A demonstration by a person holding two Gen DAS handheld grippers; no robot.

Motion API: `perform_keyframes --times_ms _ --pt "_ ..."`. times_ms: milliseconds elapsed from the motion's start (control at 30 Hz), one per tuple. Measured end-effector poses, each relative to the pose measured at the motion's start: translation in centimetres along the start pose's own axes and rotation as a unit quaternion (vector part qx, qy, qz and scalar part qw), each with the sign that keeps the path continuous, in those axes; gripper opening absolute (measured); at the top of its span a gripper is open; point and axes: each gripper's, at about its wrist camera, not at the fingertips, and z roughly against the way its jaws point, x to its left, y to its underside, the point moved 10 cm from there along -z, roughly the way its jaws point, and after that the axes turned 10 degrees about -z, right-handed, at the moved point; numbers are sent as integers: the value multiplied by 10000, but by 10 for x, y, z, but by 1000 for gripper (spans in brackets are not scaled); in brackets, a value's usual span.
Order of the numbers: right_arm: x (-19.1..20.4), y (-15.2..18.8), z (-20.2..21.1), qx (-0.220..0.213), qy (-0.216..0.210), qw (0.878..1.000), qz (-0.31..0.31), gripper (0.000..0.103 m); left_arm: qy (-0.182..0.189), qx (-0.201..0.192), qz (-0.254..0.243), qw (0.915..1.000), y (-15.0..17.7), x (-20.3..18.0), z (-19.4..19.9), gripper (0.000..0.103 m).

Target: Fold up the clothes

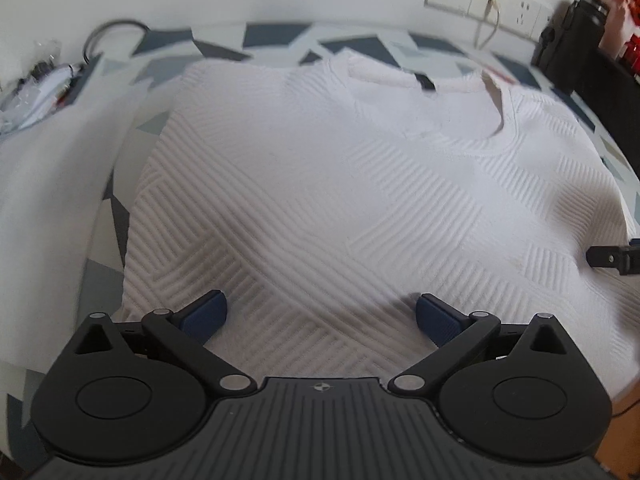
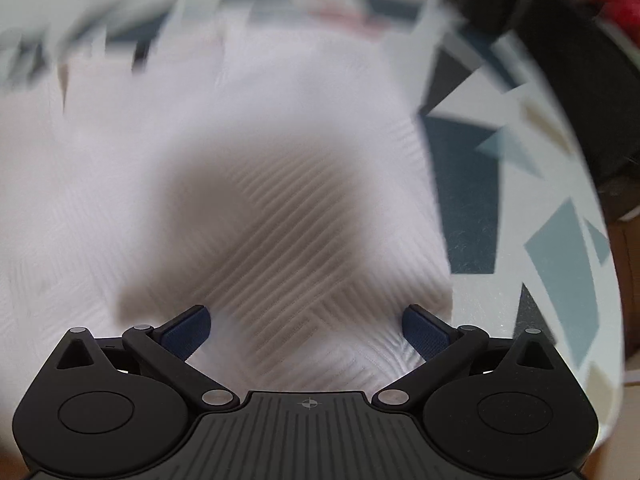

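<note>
Fold clothes: both tools poised over the hem, nothing gripped yet.

White ribbed shirt (image 1: 320, 184) lies flat on the patterned cloth (image 1: 276, 36), collar toward 12 o'clock, hem at 6 o'clock; sides look already turned in, but I cannot be sure. A second white garment (image 1: 48, 184) lies at 9 o'clock, apart. Left gripper (image 1: 322, 314) is spread wide, blue pads (image 1: 208, 312) empty, over the hem near the shirt's left corner. Right gripper (image 2: 306, 322) likewise released and empty, near the shirt's right edge (image 2: 436, 216); that view is motion-blurred, with the tool's shadow on the fabric. Judged step: reaching for the hem. Next move calls for both pads to pinch the hem and carry it toward the collar evenly.
</note>
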Motion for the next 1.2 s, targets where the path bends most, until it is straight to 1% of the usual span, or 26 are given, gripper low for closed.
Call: perform_keyframes --times_ms 33,100,133,233,300,367,433,500,567,700,800,967,1067,1200 --pt "1 -6 9 47 -18 10000 32 102 71 62 43 9999 -7 -1 6 102" --pt "1 -21 39 -235 -73 9997 35 102 228 127 158 9995 -23 -3 20 102" --pt "2 -27 54 -341 -75 9994 42 102 292 50 264 9992 -33 -4 31 102" --pt "0 -41 96 -589 -133 9982 18 102 269 102 636 9976 -60 -3 60 102" --pt "-1 -49 118 -680 -250 9974 -44 102 343 293 631 9970 -75 -10 70 102" --pt "-2 -58 136 -757 -329 9965 -115 102 384 584 241 9973 -87 -19 71 102" --pt "-8 -66 148 -861 -249 9958 -165 102 78 737 21 9972 -97 -20 71 102" --pt "-14 -69 158 -956 -211 9950 -219 102 -216 720 -17 9972 -106 -17 76 102" --pt "-19 -70 168 -1035 -212 9940 -280 102 -303 619 -13 9976 -114 -17 85 102" --pt "-24 -63 179 -1025 -343 9933 -409 102 -271 564 -64 9980 -119 -27 99 102" --pt "-30 -60 188 -1096 -351 9921 -504 102 -353 557 -140 9977 -119 -32 105 102" --pt "-38 -49 199 -1156 -456 9904 -600 102 -396 415 -74 9983 -118 -36 120 102" --pt "-44 -38 200 -1152 -457 9904 -613 102 -461 340 -102 9983 -111 -42 126 102" --pt "-48 -17 190 -1031 -450 9919 -598 102 -512 345 -162 9980 -92 -55 127 102"
